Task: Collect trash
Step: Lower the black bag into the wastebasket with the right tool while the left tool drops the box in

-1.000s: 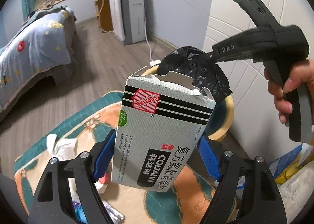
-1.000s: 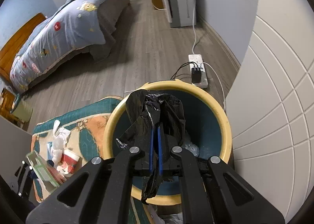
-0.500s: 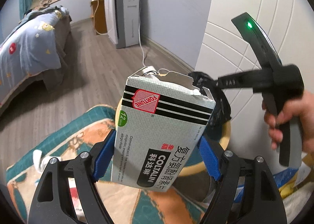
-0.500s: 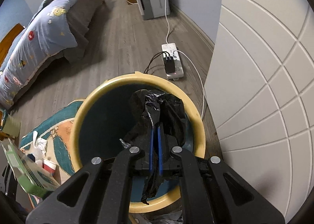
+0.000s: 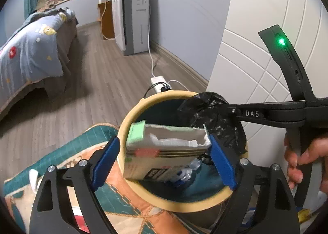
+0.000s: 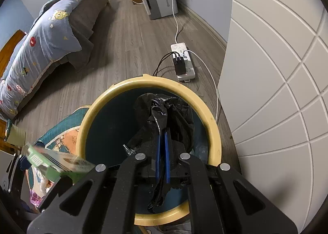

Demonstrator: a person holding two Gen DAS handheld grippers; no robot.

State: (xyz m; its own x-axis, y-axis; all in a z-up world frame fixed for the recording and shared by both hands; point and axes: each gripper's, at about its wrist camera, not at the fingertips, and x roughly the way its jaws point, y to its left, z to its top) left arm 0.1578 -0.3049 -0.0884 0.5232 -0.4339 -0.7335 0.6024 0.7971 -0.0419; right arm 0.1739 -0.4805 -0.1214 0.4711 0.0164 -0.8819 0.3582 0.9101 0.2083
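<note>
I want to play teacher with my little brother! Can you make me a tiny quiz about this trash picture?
1. True or false: the right gripper pinches a black plastic bag.
2. What is the medicine box tipping into?
3. The left gripper's jaws are: A) opening B) clamped shut C) hidden.

Key:
1. True.
2. The yellow-rimmed trash bin.
3. A; the box sits between them, falling loose.

The left gripper (image 5: 164,154) points steeply downward, its blue fingers (image 5: 105,161) spread wide and opening, a carton (image 5: 164,152) between them with a gap at the left finger. The right gripper (image 6: 162,148) also tilts steeply down, its fingers (image 6: 157,156) pressed together on black bag (image 6: 170,115) plastic. A bare hand (image 5: 303,158) wraps the right gripper's handle, fingers on its trigger.
</note>
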